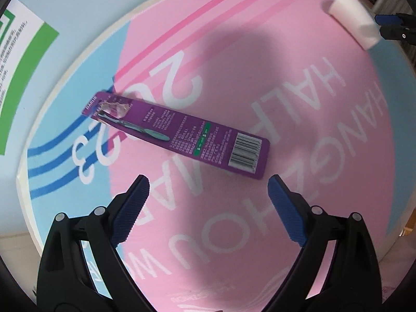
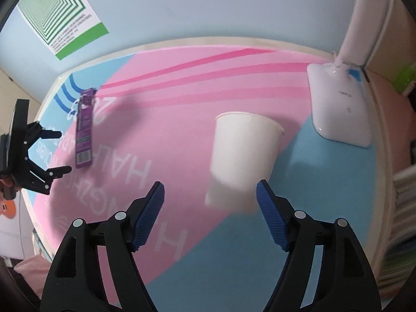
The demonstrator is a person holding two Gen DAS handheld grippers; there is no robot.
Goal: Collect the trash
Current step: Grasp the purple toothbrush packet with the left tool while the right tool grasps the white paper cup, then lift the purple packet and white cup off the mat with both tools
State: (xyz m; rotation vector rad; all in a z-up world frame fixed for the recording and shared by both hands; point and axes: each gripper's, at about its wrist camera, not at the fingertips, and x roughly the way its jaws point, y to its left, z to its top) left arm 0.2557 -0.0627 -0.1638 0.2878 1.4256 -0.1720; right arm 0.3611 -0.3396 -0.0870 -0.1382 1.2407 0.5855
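A purple toothbrush package lies flat on the pink and blue mat, just beyond my open, empty left gripper. It also shows at the left in the right wrist view, with the left gripper open beside it. A white paper cup stands on the mat just ahead of my open, empty right gripper, slightly right of centre. The cup shows far right in the left wrist view, with the right gripper's fingers next to it.
A white desk lamp base stands at the mat's far right corner. A green and white poster hangs on the blue wall behind. The mat ends at a cream table rim on the left and right.
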